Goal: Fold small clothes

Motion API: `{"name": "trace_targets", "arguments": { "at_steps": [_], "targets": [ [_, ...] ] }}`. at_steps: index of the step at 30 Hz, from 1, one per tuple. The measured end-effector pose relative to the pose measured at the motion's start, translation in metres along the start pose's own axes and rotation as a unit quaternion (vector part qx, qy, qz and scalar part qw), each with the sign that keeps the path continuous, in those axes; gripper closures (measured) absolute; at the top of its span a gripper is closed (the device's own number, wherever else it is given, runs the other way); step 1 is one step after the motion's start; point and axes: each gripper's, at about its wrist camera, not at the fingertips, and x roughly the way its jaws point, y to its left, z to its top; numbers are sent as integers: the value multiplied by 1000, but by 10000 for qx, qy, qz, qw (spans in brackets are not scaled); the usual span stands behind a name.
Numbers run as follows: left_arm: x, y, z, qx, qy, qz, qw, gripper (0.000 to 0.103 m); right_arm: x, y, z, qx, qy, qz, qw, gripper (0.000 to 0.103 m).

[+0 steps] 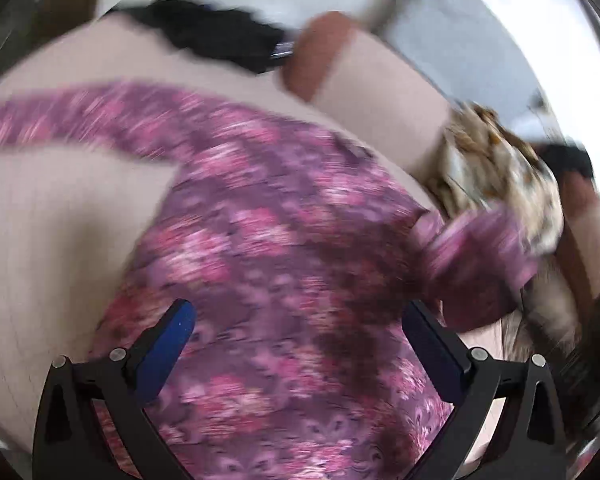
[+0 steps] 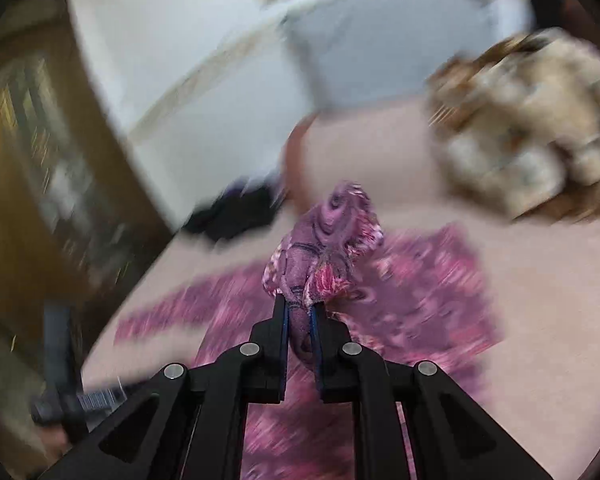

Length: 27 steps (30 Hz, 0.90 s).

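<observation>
- A pink-and-purple flowered garment (image 1: 284, 264) lies spread over the beige surface (image 1: 60, 216), covering much of its middle, with one long strip of it running off toward the surface's left edge.
- The right gripper (image 2: 300, 312) has its jaws pressed close together on a bunched fold of that same garment (image 2: 428, 292); the cloth sticks up in a crumpled knob past the fingertips, lifted above the flat part lying on the surface.
- The left gripper (image 1: 298, 320) hangs over the near part of the garment with its jaws spread wide. Its blue pads (image 1: 168, 344) stand well apart, and nothing is caught between them; the fabric lies beneath.
- In the left wrist view a raised lump of the flowered cloth shows to the right, off the flat part, beside a patterned cream-and-brown cloth (image 1: 496, 168).
- That cream-and-brown cloth (image 2: 532, 120) is heaped near the far right corner of the beige surface, apart from the flowered garment.
- A dark black item (image 1: 212, 36) lies at the far edge of the surface; what it is I cannot tell through the blur.
- A rounded reddish-brown corner (image 1: 312, 56) shows at the far edge, where the beige cover ends.
- Beyond the surface there is pale floor (image 2: 172, 40), and a wooden cabinet (image 2: 32, 152) stands at the left.
- Both views are heavily smeared, so fine detail of the cloth's outline cannot be made out.
</observation>
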Motion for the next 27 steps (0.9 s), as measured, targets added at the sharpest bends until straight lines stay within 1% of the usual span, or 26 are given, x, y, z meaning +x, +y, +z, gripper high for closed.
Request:
{"name": "trace_targets", "arguments": {
  "at_steps": [1, 2, 3, 5, 6, 7, 8, 9, 10, 11, 12, 13, 15, 16, 18, 19, 20, 21, 22, 23, 24, 25, 26, 27],
  "targets": [
    [3, 11, 4, -287, 38, -31, 9996, 0, 22, 6, -16, 25, 326, 88, 9994, 89],
    [6, 22, 9, -647, 45, -166, 9978, 0, 40, 9, -33, 101, 645, 160, 9977, 88],
    [8, 28, 12, -851, 42, -304, 9959, 0, 54, 11, -43, 139, 843, 228, 9961, 84],
    [14, 30, 16, -846, 99, -375, 9957, 0, 70, 20, -62, 89, 1197, 350, 9922, 82],
    [17, 30, 16, -797, 116, -329, 9962, 0, 69, 23, -67, 90, 1280, 408, 9909, 77],
    [19, 30, 14, -774, 131, -268, 9966, 0, 60, 22, -71, 164, 1258, 457, 9909, 74],
    [23, 31, 12, -779, 176, -223, 9966, 0, 54, 18, -73, 255, 1173, 495, 9915, 68],
    [25, 32, 10, -798, 219, -238, 9963, 0, 41, 12, -73, 371, 1044, 516, 9925, 58],
    [28, 32, 8, -827, 289, -289, 9957, 0, 26, 3, -72, 516, 884, 505, 9935, 52],
    [31, 32, 6, -824, 341, -322, 9955, 0, 14, -7, -69, 671, 722, 499, 9939, 42],
    [33, 29, 4, -798, 378, -358, 9955, 0, 2, -13, -68, 792, 609, 463, 9939, 39],
    [35, 26, 2, -746, 397, -386, 9957, 0, -6, -25, -66, 980, 503, 468, 9928, 38],
    [41, 13, -3, -481, 492, -393, 9969, 0, -15, -38, -61, 1257, 375, 720, 9887, 37],
    [46, 6, -7, -345, 580, -335, 9972, 0, -17, -41, -57, 1255, 363, 605, 9896, 37],
    [57, -4, -14, -107, 851, -200, 9961, 0, -9, -53, -48, 1211, 373, -11, 9919, 37],
    [62, -8, -19, -26, 967, -153, 9952, 0, -4, -63, -49, 1350, 402, -203, 9898, 37],
    [68, -12, -27, 56, 1104, -141, 9938, 7, 1, -77, -51, 1610, 462, -278, 9855, 37],
    [74, -15, -32, 108, 1210, -130, 9925, 22, 6, -86, -52, 1809, 524, -307, 9816, 41],
    [78, -17, -36, 161, 1296, -112, 9914, 34, 17, -99, -56, 2095, 671, -345, 9749, 45],
    [85, -20, -41, 250, 1404, -98, 9897, 59, 26, -107, -61, 2263, 809, -332, 9701, 53],
    [88, -21, -44, 317, 1421, -33, 9893, 81, 35, -112, -64, 2343, 964, -342, 9668, 60],
    [86, -22, -44, 360, 1329, 97, 9904, 92, 44, -113, -67, 2335, 1070, -372, 9657, 64],
    [80, -18, -42, 288, 1238, 57, 9919, 93, 52, -113, -69, 2303, 1135, -429, 9655, 82],
    [66, -17, -38, 129, 1079, -136, 9940, 93, 52, -112, -69, 2321, 1118, -444, 9652, 99]
  ]
}}
